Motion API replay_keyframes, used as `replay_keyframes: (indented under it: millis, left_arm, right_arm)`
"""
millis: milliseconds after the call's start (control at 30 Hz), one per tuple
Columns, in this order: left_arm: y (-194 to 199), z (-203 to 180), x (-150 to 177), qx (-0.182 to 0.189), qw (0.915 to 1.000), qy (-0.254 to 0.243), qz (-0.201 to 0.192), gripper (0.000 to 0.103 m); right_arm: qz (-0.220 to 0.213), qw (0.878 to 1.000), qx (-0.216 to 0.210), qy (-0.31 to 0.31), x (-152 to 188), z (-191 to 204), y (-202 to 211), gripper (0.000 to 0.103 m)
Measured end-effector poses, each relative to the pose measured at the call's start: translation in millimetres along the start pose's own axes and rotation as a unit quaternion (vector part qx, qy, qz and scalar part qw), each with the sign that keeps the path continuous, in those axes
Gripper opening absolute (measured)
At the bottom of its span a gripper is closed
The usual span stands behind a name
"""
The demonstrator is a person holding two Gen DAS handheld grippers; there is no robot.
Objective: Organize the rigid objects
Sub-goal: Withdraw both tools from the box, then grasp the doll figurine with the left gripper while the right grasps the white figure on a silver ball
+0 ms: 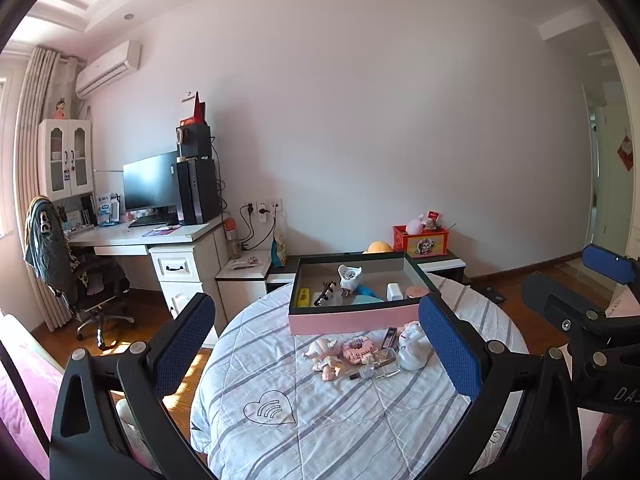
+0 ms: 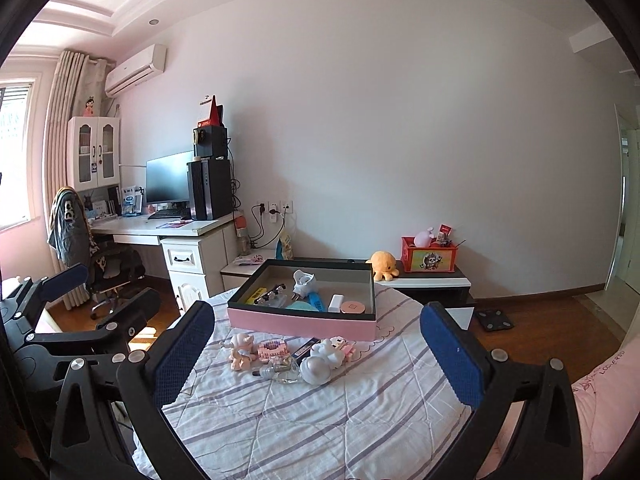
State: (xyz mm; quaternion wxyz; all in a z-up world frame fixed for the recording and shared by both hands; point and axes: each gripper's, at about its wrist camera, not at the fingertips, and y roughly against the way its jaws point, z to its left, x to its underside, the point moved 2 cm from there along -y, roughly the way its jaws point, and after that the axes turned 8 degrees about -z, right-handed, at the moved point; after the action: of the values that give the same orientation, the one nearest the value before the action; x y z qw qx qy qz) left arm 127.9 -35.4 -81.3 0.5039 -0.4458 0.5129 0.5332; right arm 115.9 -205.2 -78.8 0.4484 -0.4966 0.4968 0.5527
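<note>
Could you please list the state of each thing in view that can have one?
left gripper: open, holding nothing.
right gripper: open, holding nothing.
pink box: lidless, several items inside.
glass bottle: lying on its side, outside the box.
white figurine: lying outside the box.
monitor: screen dark.
cabinet: doors closed.

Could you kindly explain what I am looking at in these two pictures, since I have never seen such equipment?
A person holds a two-finger gripper in each hand; each carries a camera looking along its blue-padded fingers. One picture comes from the left gripper, one from the right gripper. Both are open and hold nothing. Ahead is a round table under a striped cloth. On it sits a pink box already holding some items, and in front of it lie loose things: small figurines, a glass bottle and a white figure.
</note>
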Motion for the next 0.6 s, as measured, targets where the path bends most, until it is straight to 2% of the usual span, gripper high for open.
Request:
replay_keyframes:
  millis: [133,367,500,600]
  left_arm:
    - [0,0,0,-0.002,1.0,-0.001,-0.004,0.103]
    - [-10,-2,7,0.002,0.9999,-0.003,0.012,0.103]
    - [-29,-3,21,0.009,0.9992,0.0,0.039,0.103]
    - [-47,-1,41,0.02,0.9969,0.004,0.076,0.103]
  right_arm:
    - [-0.002,1.0,0.001,0.0,1,0,1,0.103]
    - [0.006,1.0,0.002,-0.002,6,-2,-4,0.103]
    - [0.022,1.0,0.001,-0.004,15,-4,-16,0.103]
    - [0.042,0.999,-0.003,-0.006,26,-7,-30,0.103]
